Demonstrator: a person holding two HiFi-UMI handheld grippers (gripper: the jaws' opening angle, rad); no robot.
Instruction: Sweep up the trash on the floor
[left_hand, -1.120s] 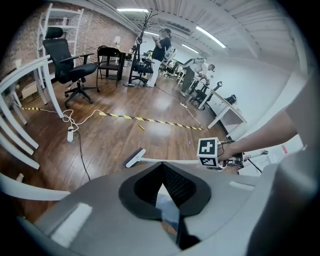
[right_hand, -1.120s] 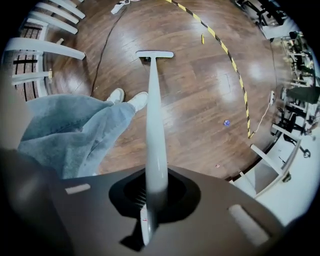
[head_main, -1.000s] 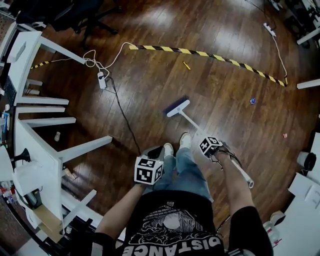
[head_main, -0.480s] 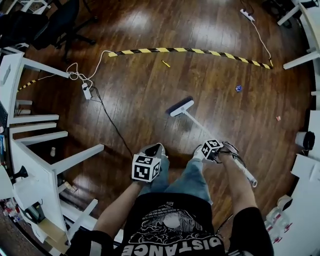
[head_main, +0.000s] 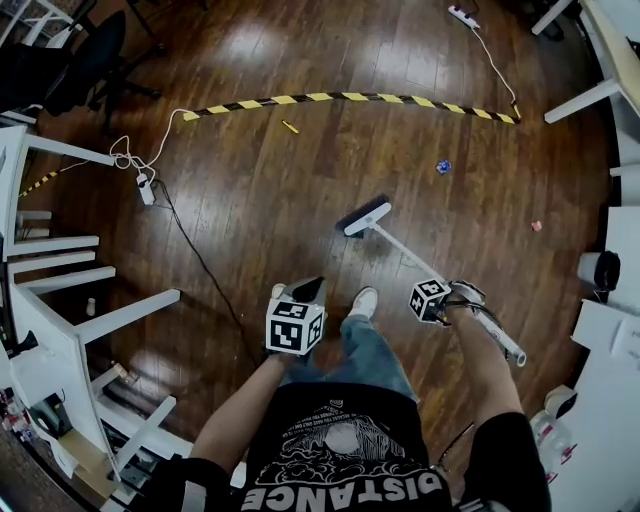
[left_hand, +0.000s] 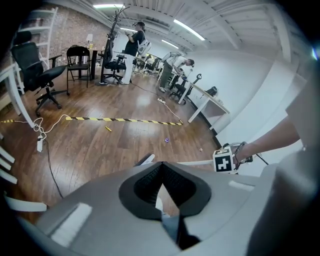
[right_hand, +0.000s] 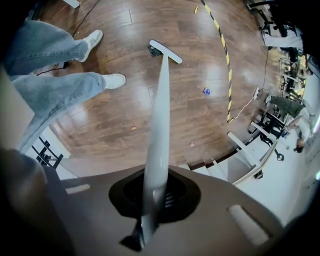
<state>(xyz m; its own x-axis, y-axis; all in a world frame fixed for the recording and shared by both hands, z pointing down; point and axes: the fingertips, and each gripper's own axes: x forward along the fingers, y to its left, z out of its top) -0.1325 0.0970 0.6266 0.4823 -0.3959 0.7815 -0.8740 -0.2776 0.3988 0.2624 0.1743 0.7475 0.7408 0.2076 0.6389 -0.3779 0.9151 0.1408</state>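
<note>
A large workroom with a dark, glossy wooden floor (head_main: 250, 220). White desks (head_main: 60, 300) line the left edge of the head view, and a yellow-and-black striped tape (head_main: 350, 98) curves across the top.

A person in jeans stands at the bottom centre with a claw tool in each hand. The right gripper (head_main: 440, 293) is clamped tight around the white handle of a broom (head_main: 363, 215); its own view shows the handle running straight out between the jaws. The handle slants from lower right up to the brush head, which rests on the floor near mid-frame.

The left gripper (head_main: 306, 293) sits low beside the person's legs. Its jaws meet at the tips with nothing between them.

Trash lies scattered:
- A blue scrap (head_main: 441, 166) is just beyond the brush head, toward the upper right.
- A pink scrap (head_main: 536, 226) is farther off at the right edge.
- A yellow piece (head_main: 289, 127) lies upper left, close to the tape.

The blue scrap looks like the nearest target: it lies almost in line with the handle, so the right gripper would push the head out past it and draw back.
</note>
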